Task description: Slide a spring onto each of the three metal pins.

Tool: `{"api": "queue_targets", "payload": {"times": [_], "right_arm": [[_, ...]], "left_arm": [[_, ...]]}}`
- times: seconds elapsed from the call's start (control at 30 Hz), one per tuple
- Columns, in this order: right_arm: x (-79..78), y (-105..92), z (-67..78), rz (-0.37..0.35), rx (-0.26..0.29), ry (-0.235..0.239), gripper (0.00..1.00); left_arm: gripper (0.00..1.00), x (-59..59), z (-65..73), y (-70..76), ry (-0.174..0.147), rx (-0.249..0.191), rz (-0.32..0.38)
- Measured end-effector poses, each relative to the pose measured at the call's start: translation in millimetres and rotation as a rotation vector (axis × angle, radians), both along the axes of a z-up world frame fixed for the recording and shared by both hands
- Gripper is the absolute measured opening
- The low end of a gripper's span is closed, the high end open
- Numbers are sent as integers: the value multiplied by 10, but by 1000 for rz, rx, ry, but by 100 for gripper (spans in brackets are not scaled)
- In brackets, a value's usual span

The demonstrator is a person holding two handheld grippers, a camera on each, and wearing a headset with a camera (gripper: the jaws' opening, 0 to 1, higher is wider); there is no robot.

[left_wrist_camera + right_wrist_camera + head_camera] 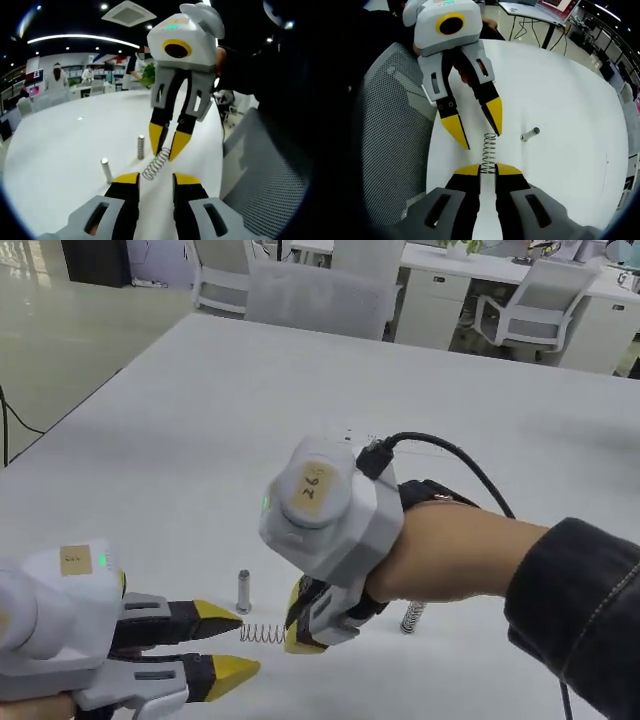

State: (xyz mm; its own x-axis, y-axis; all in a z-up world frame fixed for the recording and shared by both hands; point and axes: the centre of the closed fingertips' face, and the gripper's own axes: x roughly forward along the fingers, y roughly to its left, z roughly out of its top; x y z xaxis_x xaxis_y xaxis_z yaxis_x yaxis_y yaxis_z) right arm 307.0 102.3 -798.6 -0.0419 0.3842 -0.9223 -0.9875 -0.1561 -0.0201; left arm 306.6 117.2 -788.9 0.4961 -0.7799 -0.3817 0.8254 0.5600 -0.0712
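Observation:
My right gripper (298, 627) (488, 170) is shut on one end of a small loose spring (262, 633) (489, 147), which it holds level just above the white table (200, 440). The spring's free end points at my left gripper (228, 645) (157, 178), which is open, and lies about level with the tips of its spread jaws. A bare metal pin (243, 592) (106, 169) (530, 134) stands upright just beyond the spring. Another pin (412, 617) (141, 146) wears a spring and stands past the right gripper, under the person's wrist.
The right gripper's black cable (470, 468) arcs over the person's forearm. Office chairs (320, 295) and desks stand beyond the table's far edge. The table's left edge (90, 390) runs diagonally.

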Motion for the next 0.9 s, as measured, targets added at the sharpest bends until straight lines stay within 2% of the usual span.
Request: {"api": "queue_targets", "payload": {"times": [0.17, 0.57, 0.73, 0.9], "right_arm": [[-90, 13, 25, 75, 9, 7, 7], [-155, -5, 53, 170, 21, -5, 7], [-142, -7, 60, 184, 27, -16, 7], [-115, -11, 83, 155, 36, -9, 8]], "left_arm": [[15, -22, 19, -26, -13, 1, -20], [6, -78, 36, -88, -18, -3, -68], [4, -76, 31, -92, -17, -4, -73], [3, -72, 53, -96, -19, -14, -73]]}}
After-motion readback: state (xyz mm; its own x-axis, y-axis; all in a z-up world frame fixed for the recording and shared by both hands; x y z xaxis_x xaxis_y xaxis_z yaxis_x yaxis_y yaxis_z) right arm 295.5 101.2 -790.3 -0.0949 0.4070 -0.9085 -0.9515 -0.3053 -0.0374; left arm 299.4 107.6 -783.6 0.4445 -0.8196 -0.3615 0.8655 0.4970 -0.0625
